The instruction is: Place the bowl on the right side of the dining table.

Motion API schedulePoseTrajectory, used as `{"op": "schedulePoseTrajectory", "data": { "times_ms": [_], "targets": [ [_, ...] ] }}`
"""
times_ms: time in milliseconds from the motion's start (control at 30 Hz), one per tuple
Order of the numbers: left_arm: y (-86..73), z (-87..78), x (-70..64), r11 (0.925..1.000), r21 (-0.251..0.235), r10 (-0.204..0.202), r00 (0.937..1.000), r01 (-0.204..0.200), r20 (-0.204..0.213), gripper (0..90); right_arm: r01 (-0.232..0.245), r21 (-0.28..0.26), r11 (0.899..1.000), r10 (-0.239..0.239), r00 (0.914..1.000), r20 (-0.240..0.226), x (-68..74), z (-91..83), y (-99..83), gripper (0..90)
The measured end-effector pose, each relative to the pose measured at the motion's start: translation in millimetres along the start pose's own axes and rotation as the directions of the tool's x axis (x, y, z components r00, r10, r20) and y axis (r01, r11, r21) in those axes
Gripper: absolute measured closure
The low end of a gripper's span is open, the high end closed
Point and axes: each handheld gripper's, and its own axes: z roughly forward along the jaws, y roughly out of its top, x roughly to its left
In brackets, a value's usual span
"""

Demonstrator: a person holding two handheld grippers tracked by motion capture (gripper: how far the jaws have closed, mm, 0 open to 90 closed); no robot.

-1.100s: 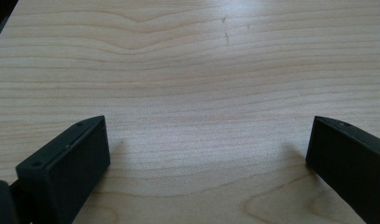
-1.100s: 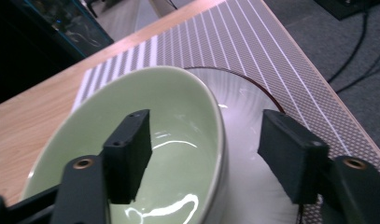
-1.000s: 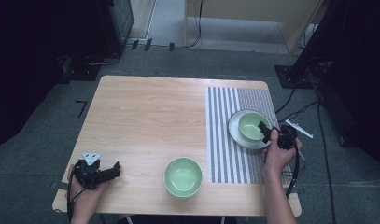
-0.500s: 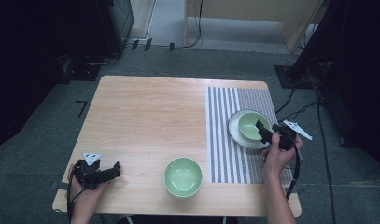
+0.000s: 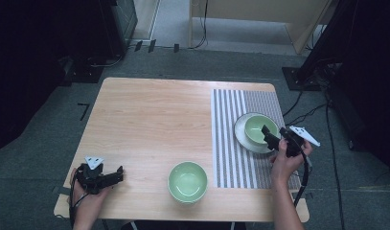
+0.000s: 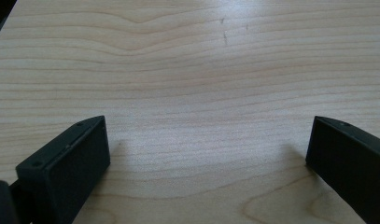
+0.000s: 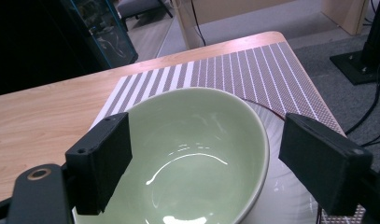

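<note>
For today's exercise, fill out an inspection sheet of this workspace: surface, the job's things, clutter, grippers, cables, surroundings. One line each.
Surface: wooden table, striped mat on its right side.
Job's things: green bowl sits on a white plate on the mat; second green bowl on bare wood near the front edge.
Clutter: nothing seen.
Grippers: right gripper open, jaws either side of the bowl on the plate; left gripper open, low over bare wood.
Cables: black cable trails from the right gripper; more on the floor.
Surroundings: grey floor, dark equipment stands.

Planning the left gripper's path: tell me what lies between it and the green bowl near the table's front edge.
Bare wood. In the high view, nothing sits between the left gripper and the green bowl; the table is plain there.
</note>
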Motion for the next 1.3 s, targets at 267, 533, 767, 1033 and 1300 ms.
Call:
{"op": "schedulePoseTrajectory", "data": {
  "times_ms": [267,533,767,1033,1300],
  "targets": [
    [0.9,1.1,-1.0,1.0000,-0.001,-0.001,1.0000,0.001,-0.001,0.0,0.027,-0.005,1.000,-0.027,0.9996,0.007,3.6,-7.0,-1.0,16.8],
    [1.7,1.8,-1.4,1.0000,-0.001,-0.002,1.0000,0.002,-0.003,0.0,0.040,-0.011,0.999,-0.040,0.9992,0.009,4.0,-14.2,-2.6,16.8],
    [3.0,3.1,-1.7,1.0000,0.000,-0.001,1.0000,0.001,-0.001,0.0,0.068,-0.022,0.997,-0.068,0.9975,0.017,5.8,-22.3,-6.3,16.8],
    [3.8,4.0,-1.9,1.0000,-0.001,-0.004,1.0000,0.004,-0.004,0.0,0.080,-0.014,0.997,-0.079,0.9964,0.031,7.8,-31.4,-12.3,17.7],
    [3.9,4.0,-1.9,1.0000,-0.001,-0.004,1.0000,0.004,-0.004,0.0,0.084,-0.015,0.996,-0.083,0.9957,0.041,7.8,-41.0,-17.8,18.0]
  ]
}}
